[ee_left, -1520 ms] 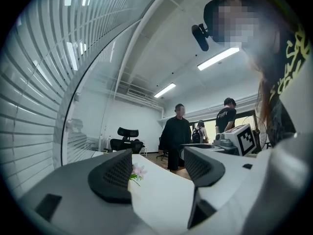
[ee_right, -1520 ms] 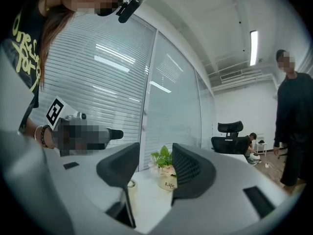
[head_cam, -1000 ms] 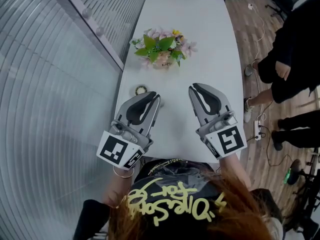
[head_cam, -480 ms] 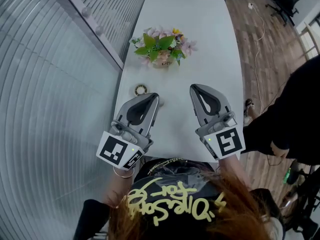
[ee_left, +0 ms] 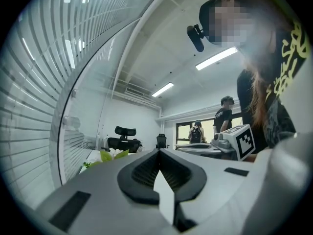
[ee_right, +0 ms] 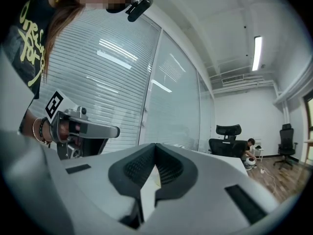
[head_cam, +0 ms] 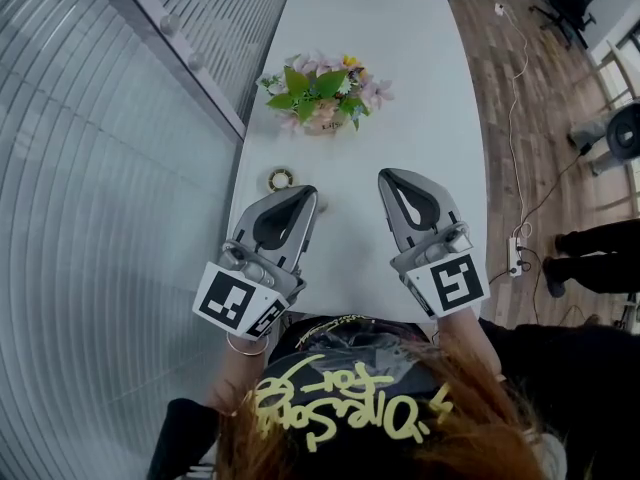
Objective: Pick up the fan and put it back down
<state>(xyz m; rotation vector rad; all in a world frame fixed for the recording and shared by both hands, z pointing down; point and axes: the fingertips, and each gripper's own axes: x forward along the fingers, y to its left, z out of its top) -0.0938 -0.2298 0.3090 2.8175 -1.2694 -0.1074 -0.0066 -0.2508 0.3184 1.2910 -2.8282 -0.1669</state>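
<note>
Both grippers hover side by side over the near end of a long white table (head_cam: 420,78), pointing away from me. My left gripper (head_cam: 308,196) is shut with nothing between its jaws; the left gripper view shows the black pads (ee_left: 146,173) meeting at the tip of that gripper (ee_left: 159,151). My right gripper (head_cam: 388,178) is shut and empty too, the pads (ee_right: 168,168) closed at its tip (ee_right: 155,145). A small round ring-shaped object (head_cam: 281,179) lies just beyond the left gripper's tip. I see no fan on the table.
A pot of pink and yellow flowers with green leaves (head_cam: 322,93) stands mid-table. A glass wall with blinds (head_cam: 120,148) runs along the left. To the right lie wooden floor, cables (head_cam: 520,218) and a person's legs (head_cam: 595,258). Office chairs (ee_right: 227,136) stand at the far end.
Both grippers' jaws have closed slightly and stayed in place. The person in black on the right has walked on; only legs show at the right edge now.
</note>
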